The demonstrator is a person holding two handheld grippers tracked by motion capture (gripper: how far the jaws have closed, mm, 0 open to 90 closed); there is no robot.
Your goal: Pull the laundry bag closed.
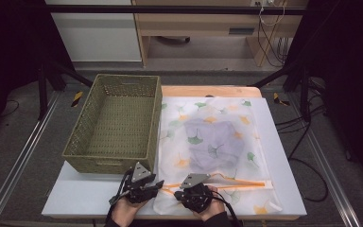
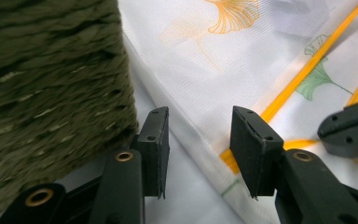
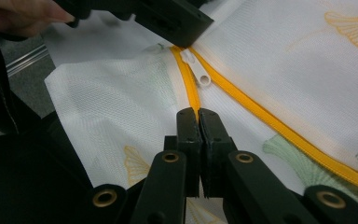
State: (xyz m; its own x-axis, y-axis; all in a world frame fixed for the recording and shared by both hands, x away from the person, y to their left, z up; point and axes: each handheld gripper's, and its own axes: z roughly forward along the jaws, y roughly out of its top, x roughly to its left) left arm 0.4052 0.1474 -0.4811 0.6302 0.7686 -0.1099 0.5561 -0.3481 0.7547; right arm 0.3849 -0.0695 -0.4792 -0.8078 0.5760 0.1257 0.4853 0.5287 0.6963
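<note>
Fingers (image 3: pixel 198 122) over white table (image 1: pixel 283 156)

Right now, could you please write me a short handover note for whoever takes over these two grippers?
Left gripper: open, holding nothing, over the near left edge of the white mesh laundry bag with ginkgo-leaf print, beside the green woven basket.
Right gripper: shut on the orange zip, just behind its white pull.
Things: the bag lies flat on the table, right of the basket, with a pale purple garment inside.
Done: garment is in the bag.
Left: the zip gapes open beyond the pull; probably run the pull along to close it.
</note>
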